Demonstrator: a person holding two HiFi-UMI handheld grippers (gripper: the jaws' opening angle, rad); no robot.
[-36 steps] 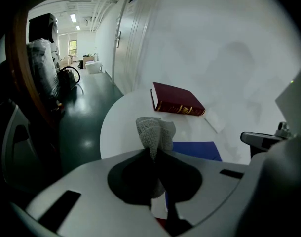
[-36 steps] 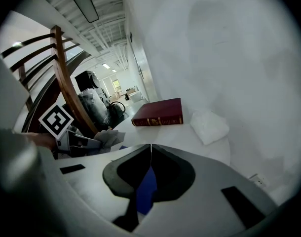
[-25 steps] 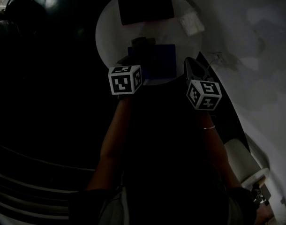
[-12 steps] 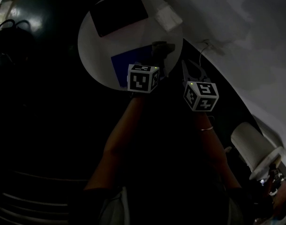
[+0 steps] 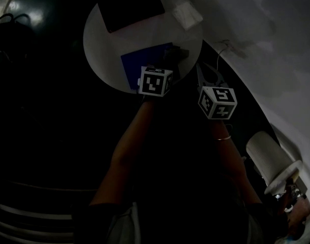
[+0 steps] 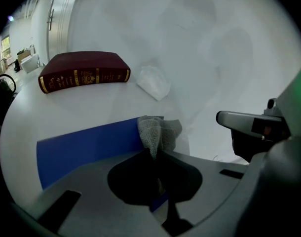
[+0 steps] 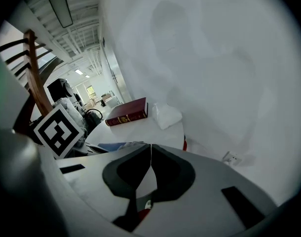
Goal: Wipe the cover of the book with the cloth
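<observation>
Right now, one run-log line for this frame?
left gripper: shut on grey cloth | grey cloth: at right end of blue book | right gripper: shut, empty

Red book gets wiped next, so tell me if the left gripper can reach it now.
Probably yes: the left gripper, shut on the cloth, faces the red book with only blue book and bare table between.

**Both Jaws Closed, Both Arms Out Front**

My left gripper (image 5: 171, 56) reaches forward, its jaws pinched tight on the cloth (image 6: 158, 131), which bunches up past the tips. My right gripper (image 5: 205, 71) hangs just beside it on the right, a little nearer to me, jaws pressed together. My left forearm (image 5: 125, 146) and right forearm (image 5: 230, 159) both stretch ahead, bare. In the dim head view they seem to angle slightly toward each other.
</observation>
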